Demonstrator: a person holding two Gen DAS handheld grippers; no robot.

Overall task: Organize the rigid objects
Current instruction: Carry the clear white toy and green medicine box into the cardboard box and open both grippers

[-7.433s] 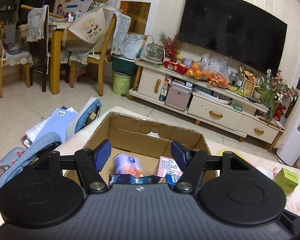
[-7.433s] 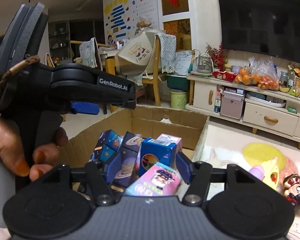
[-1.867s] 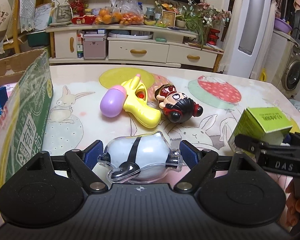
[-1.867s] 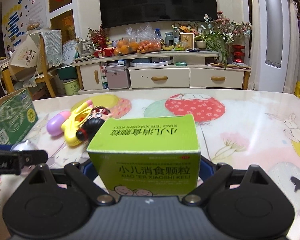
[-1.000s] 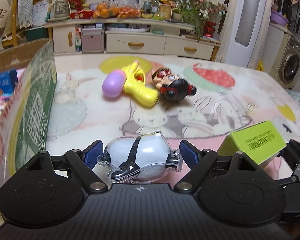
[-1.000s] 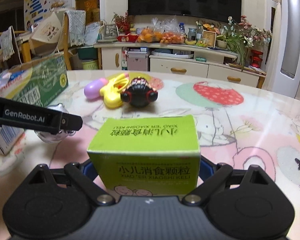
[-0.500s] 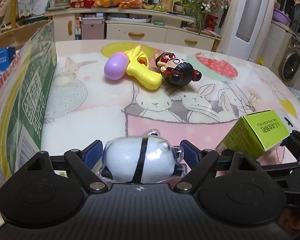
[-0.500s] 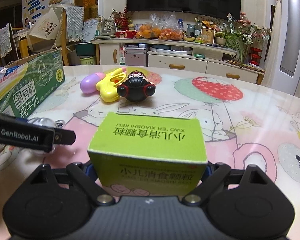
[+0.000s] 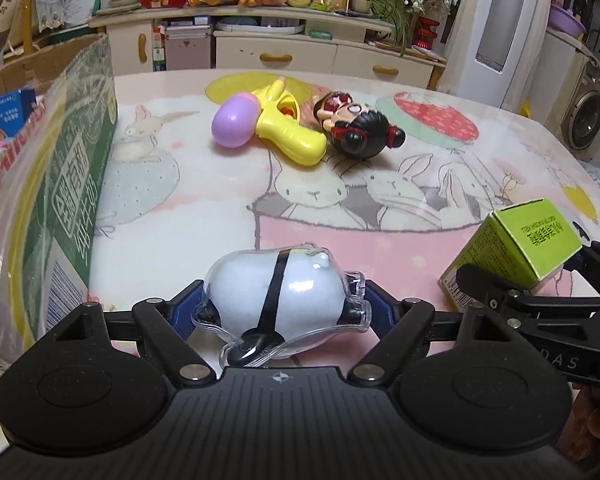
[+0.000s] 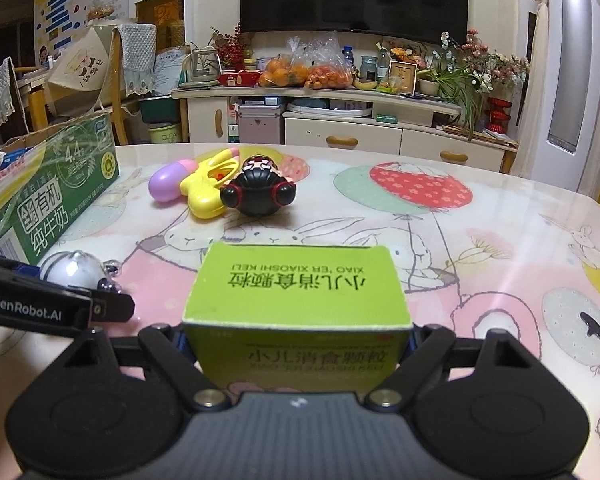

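You've got both hands loaded and hovering low over the worktop (image 10: pixel 500 240), with the milk carton box (image 9: pixel 72 168) as your landmark. Your left gripper (image 9: pixel 282 304) has its fingers (image 9: pixel 182 308) drawn in against the sides of the clear-shelled white toy (image 9: pixel 280 292), which lies crosswise between them, its long axis running finger to finger. Your right gripper (image 10: pixel 298 340) carries the green medicine box (image 10: pixel 296 288); those fingers have just been closing in on it and now sit fairly wide apart around its width. The pads are tucked behind the box's edges, so I can't be sure how firmly they press, though the box looks lifted and tilted in the left wrist view.

Now the relation that matters: the milk carton box stands off to the left of both grippers, its open top facing up, with a blue package (image 9: pixel 4 116) already showing inside. Your left hand is the nearer one, just beside the carton's wall; the right sits farther out, on the far side of the left gripper. I'd judge the left toy goes in first, then the green one.

Beyond your fingers, away from the carton, the yellow toy gun (image 9: pixel 284 128) and the black-haired doll head (image 9: pixel 356 128) lie touching, not yet collected.
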